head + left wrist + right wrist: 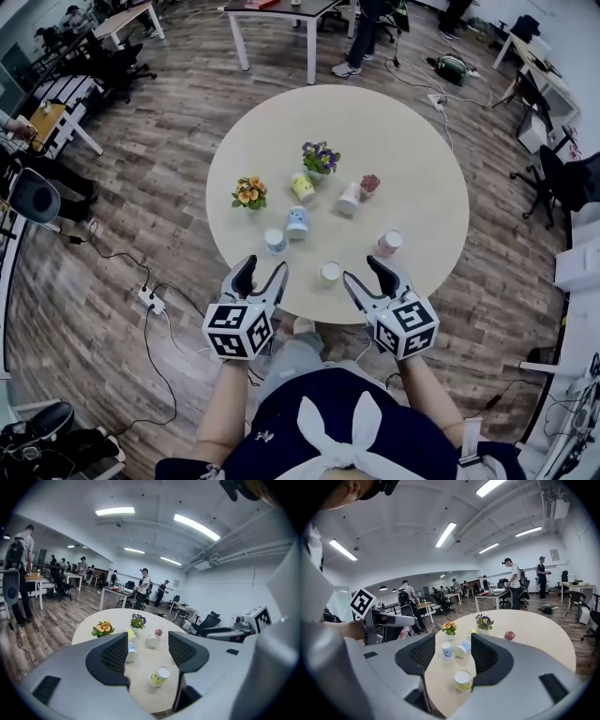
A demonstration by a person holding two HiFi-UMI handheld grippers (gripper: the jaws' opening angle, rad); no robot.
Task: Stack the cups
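Several paper cups are spread over the round table (422,159). A yellow-banded cup (329,273) stands upright near the front edge, a pink one (388,244) to its right and a small blue-print one (275,241) to its left. A blue cup (297,222), a yellow-green cup (302,187) and a white cup (349,199) lie farther back. My left gripper (261,278) hangs open at the front edge, left of the yellow-banded cup (159,676). My right gripper (367,272) is open just right of that cup (463,680). Neither holds anything.
Three small potted plants stand at the back of the cups: purple flowers (321,157), orange flowers (249,192) and a red one (369,184). Desks, office chairs and people fill the room beyond. A power strip (150,299) and cables lie on the wooden floor at left.
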